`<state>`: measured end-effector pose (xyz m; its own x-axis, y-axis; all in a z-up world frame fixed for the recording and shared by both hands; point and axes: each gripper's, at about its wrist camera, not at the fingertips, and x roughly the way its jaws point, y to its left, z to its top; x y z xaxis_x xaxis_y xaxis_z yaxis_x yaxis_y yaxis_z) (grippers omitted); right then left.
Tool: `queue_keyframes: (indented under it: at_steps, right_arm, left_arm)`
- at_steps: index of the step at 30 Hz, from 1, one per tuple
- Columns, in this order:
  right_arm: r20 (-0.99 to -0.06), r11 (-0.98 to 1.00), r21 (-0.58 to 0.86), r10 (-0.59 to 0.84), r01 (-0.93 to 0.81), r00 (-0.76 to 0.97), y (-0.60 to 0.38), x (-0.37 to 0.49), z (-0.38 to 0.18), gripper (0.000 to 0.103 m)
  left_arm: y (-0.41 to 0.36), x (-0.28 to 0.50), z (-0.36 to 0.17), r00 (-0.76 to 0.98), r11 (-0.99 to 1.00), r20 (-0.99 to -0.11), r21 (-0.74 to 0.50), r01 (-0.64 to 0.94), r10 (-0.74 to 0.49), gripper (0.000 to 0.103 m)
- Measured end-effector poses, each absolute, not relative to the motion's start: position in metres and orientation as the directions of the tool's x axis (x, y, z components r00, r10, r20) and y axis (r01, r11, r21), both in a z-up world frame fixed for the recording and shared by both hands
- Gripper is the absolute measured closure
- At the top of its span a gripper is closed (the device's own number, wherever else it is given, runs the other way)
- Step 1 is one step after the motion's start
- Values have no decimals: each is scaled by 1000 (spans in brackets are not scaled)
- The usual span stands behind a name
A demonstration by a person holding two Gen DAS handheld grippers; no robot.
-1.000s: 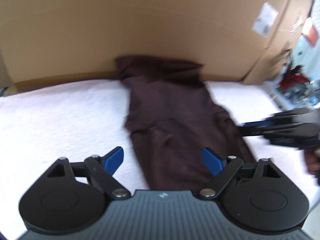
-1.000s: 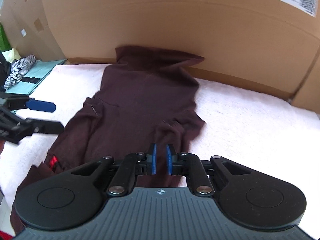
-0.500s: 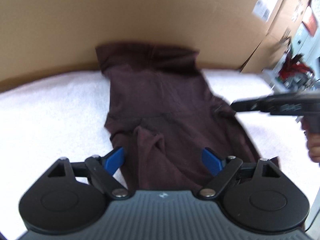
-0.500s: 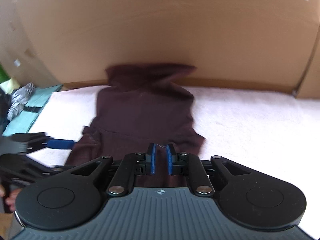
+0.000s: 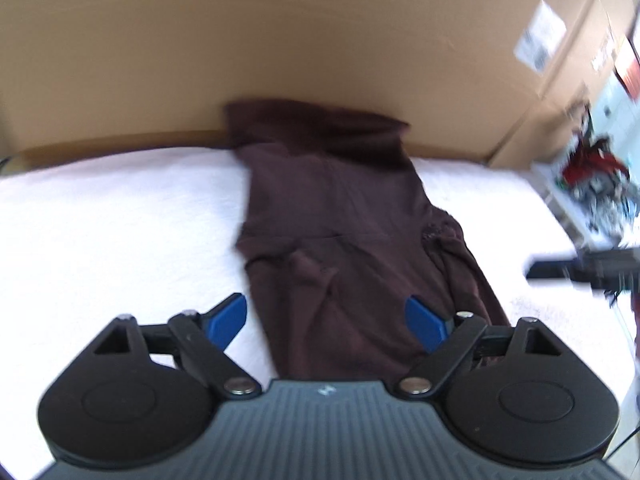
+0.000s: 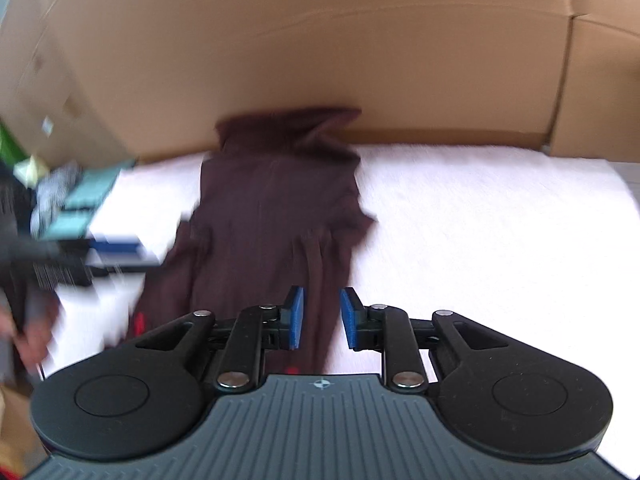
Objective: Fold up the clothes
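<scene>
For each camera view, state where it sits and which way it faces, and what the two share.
Left wrist: rides the left gripper, looking forward and down at the dark maroon garment; open blue pads, plus the blurred right gripper at the picture's right edge.
Right wrist: rides the right gripper, same downward slant; jaws just opening, gripping nothing.
Shared: garment, white towel-like surface, brown cardboard wall.
</scene>
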<state>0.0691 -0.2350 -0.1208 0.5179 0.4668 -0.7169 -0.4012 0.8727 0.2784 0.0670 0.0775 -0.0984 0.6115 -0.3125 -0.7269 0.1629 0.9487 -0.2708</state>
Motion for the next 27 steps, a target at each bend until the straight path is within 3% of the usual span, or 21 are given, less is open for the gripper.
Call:
queue_keyframes:
  at_steps: [6,13,18,27]
  right_arm:
    - [-733,849,312,501,-426,461,-241,33,-140,94]
    - [-748,849,343,506,-401,431,-232,52,-155,93]
    - [-710,831,404,548,-382,443,-266,40,-132,79]
    - [-766,836,424,537,-350,355,-285,-37,-135,71]
  left_arm:
    - [75,7,-96,589,952,-754,-286,106,-292,14]
    - [43,-11,-124,560,972,-800,-233,42,-216,15]
    - [49,-35,-100,604,969,-764,-238,62,-226,11]
    - [77,-93,-116,478,947,-820,-305,101,-315,12]
